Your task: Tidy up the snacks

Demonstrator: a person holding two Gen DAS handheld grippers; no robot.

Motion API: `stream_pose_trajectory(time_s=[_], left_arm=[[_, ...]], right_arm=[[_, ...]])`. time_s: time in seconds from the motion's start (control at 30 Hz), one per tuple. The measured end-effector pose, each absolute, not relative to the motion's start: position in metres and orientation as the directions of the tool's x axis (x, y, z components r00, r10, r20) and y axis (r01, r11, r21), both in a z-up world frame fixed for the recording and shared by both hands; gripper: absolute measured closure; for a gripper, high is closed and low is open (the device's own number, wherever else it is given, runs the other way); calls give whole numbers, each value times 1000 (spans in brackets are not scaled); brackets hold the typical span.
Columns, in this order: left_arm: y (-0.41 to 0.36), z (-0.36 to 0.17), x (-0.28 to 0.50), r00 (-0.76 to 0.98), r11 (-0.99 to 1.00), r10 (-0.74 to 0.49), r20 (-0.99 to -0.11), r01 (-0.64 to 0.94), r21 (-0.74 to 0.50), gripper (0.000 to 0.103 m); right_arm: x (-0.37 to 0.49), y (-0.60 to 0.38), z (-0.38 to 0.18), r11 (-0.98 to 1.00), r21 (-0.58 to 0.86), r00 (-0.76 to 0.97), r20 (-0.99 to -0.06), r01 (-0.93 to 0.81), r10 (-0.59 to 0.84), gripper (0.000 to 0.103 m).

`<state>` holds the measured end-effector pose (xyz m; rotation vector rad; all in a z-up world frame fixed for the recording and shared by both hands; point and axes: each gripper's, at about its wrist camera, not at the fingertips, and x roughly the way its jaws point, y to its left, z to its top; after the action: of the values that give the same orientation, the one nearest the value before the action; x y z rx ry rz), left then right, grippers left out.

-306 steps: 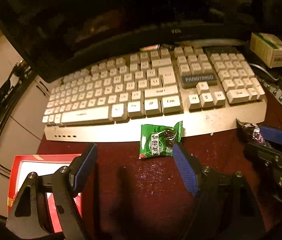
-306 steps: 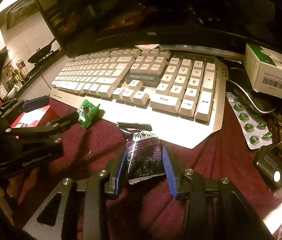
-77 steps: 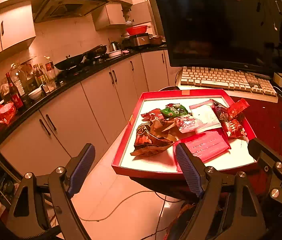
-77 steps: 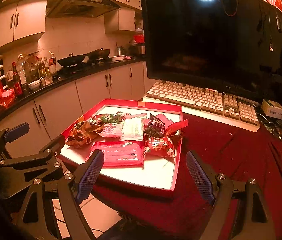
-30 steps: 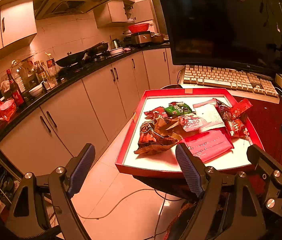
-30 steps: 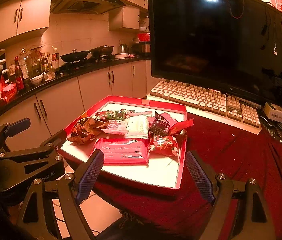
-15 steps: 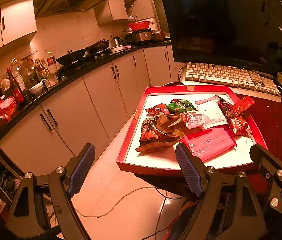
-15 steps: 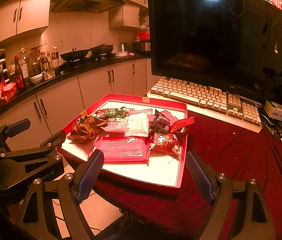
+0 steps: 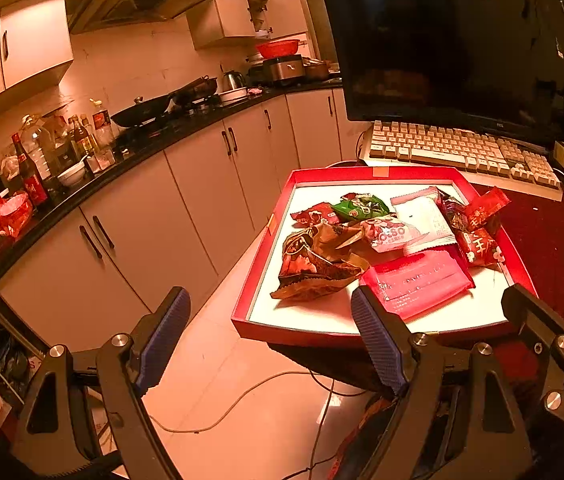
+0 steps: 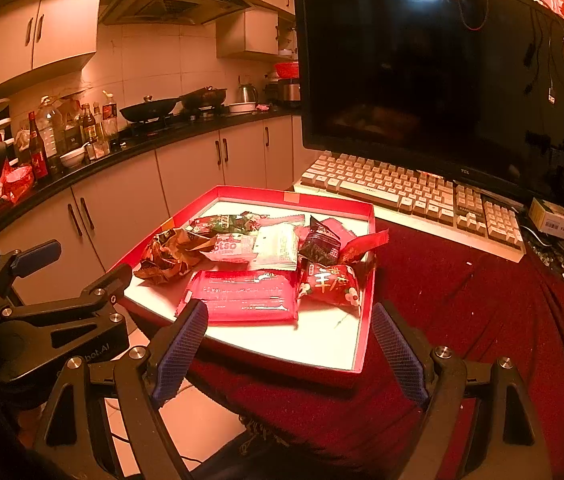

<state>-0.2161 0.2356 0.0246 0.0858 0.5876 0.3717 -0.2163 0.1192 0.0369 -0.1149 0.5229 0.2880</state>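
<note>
A red tray (image 9: 263,248) with a white floor sits at the corner of the red-clothed table, also seen in the right wrist view (image 10: 367,280). Piled in it are a flat pink pack (image 9: 414,282) (image 10: 242,296), a crumpled brown bag (image 9: 314,264) (image 10: 170,256), a green packet (image 9: 358,206), a white packet (image 9: 422,218) (image 10: 278,248), a dark packet (image 10: 320,246) and a red packet (image 9: 478,244) (image 10: 330,284). My left gripper (image 9: 268,300) is open and empty, short of the tray's near left corner. My right gripper (image 10: 290,312) is open and empty before the near edge.
Beyond the tray lie a white keyboard (image 9: 462,148) (image 10: 410,192) and a dark monitor (image 10: 402,72). A small box (image 10: 552,218) stands at the far right. To the left runs a kitchen counter with bottles (image 9: 30,168). A cable (image 9: 242,400) trails over the floor below.
Ten seconds ago both grippers were near the keyboard, the right shut on the dark packet. Both now stand back from the tray, open, with that packet and the green one inside. The last second shows no movement.
</note>
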Motion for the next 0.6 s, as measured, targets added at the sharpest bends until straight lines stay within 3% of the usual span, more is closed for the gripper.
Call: stream_pose_trajectory(time_s=[0.6], left_arm=[[236, 23, -215, 767, 933, 360, -531, -313, 179, 20]], right_arm=[[-217, 123, 34, 954, -36, 823, -516, -298, 238, 17]])
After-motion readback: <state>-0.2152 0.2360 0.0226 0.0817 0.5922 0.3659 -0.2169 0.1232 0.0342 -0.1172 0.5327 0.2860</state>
